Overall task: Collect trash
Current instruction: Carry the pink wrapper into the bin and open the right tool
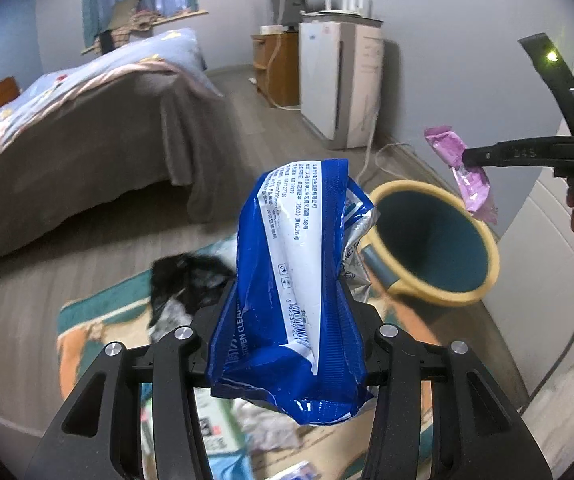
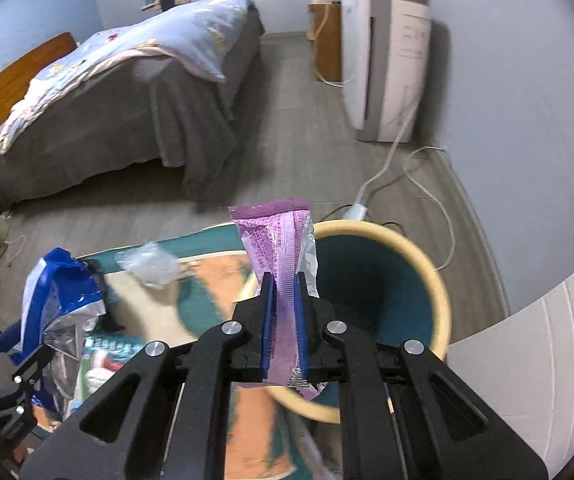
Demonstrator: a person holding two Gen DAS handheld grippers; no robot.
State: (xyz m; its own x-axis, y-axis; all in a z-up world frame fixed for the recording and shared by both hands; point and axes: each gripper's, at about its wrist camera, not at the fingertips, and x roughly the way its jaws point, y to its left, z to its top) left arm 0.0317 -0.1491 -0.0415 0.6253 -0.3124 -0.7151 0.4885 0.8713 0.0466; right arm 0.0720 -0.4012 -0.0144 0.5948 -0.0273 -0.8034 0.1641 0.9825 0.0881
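You hold two pieces of trash above a bedroom floor. Your left gripper point(image 1: 287, 320) is clamped on a blue packet point(image 1: 295, 280), which stands up between its fingers and bulges out past them. Your right gripper point(image 2: 283, 320) is pressed tight on a thin purple wrapper point(image 2: 283, 264), which rises above the blue pads point(image 2: 266, 328).

Just past both of them stands the bin point(image 2: 441, 292), with a yellow rim and a dark teal inside. It sits on grey wood-look flooring point(image 2: 307, 128) at the edge of a rug point(image 2: 207, 276) patterned in teal, orange and cream. On the rug lie a crumpled clear plastic bag point(image 2: 149, 266) and, in the left view, something black and crumpled point(image 1: 189, 276).

Beyond the rug is a bed point(image 2: 127, 92) with a grey cover and a pale blue quilt. A tall white appliance point(image 2: 383, 64) stands against the wall, its white cord point(image 2: 415, 184) trailing over the floor towards the bin, and a wooden cabinet point(image 1: 277, 68) stands beside it.
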